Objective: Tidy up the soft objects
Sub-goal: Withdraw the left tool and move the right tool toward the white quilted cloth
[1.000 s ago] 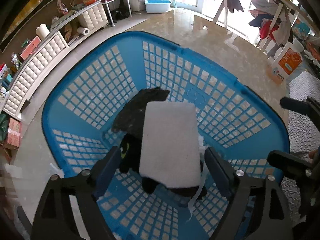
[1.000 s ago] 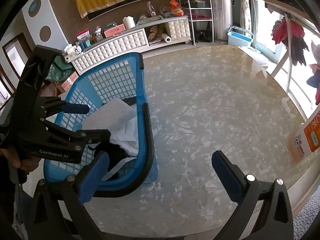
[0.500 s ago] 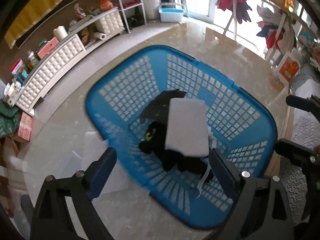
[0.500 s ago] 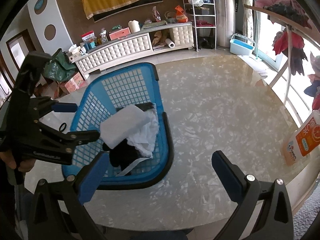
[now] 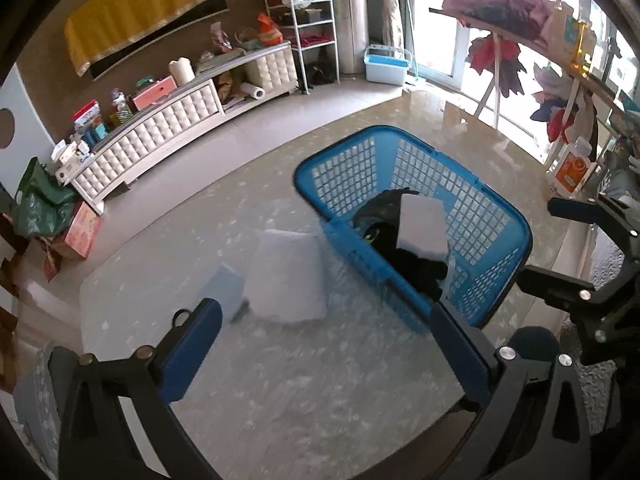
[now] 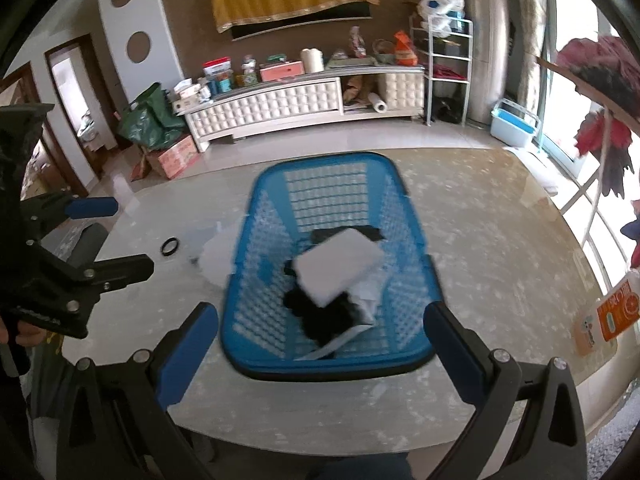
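Both grippers hanging wide open, empty: left (image 5: 324, 344), right (image 6: 320, 348). White pad (image 6: 338, 266) lying on black plush (image 6: 320, 320) inside blue basket (image 6: 260, 280). Second white pad (image 5: 286, 276) sitting on table (image 5: 320, 380), just beside basket.

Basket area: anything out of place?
Yes. One white pad still lies on the table left of the blue basket, while another white pad sits inside on the black plush. Both claws are open, empty.

No lettering is legible anywhere; the orange carton's (image 6: 614, 312) print is too blurred.
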Available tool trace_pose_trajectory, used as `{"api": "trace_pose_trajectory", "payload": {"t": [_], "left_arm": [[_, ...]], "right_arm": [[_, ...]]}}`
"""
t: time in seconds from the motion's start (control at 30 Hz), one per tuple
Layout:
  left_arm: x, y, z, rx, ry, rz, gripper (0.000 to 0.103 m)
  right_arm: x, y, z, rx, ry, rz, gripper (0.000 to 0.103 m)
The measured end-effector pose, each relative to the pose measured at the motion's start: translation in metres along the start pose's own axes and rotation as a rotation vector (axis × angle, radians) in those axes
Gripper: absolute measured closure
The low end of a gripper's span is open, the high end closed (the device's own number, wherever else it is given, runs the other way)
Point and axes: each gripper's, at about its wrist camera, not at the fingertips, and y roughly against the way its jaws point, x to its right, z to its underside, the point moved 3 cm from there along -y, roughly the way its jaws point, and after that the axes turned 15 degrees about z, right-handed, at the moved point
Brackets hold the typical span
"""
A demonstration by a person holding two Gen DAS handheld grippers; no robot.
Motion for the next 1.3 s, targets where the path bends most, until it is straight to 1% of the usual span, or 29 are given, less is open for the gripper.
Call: {"api": "trace_pose_trajectory", "payload": {"t": [0.13, 0.27, 0.37, 0.6, 0.67, 0.8, 1.03, 1.3], "left_arm": [[-0.011, 0.019, 0.016, 0.024, 0.022, -0.019, 0.0], [-0.024, 0.032, 0.031, 0.04, 0.063, -0.006, 0.0], [-0.036, 0.039, 0.043, 0.058, 0.087, -0.016, 0.0], [-0.063, 0.047, 0.073, 0.053, 0.141, -0.04, 0.0], [-0.073, 0.048, 0.082, 0.049, 0.163, -0.046, 0.0], [-0.09, 0.048, 0.096, 0.043, 0.204, -0.054, 0.0], [-0.129, 0.035, 0.117, 0.023, 0.273, -0.067, 0.0], [-0.172, 0.01, 0.132, 0.004, 0.345, -0.063, 0.0]], "right_arm": [[-0.021, 0.003, -0.007, 0.011, 0.043, -0.015, 0.0], [-0.045, 0.001, -0.012, 0.011, 0.085, -0.033, 0.0], [-0.061, -0.003, -0.015, 0.008, 0.12, -0.043, 0.0], [-0.107, -0.024, -0.018, -0.024, 0.196, -0.081, 0.0], [-0.121, -0.029, -0.018, -0.026, 0.217, -0.092, 0.0], [-0.147, -0.046, -0.019, -0.057, 0.261, -0.104, 0.0], [-0.187, -0.076, -0.023, -0.092, 0.329, -0.111, 0.0], [-0.209, -0.116, -0.028, -0.15, 0.343, -0.082, 0.0]]}}
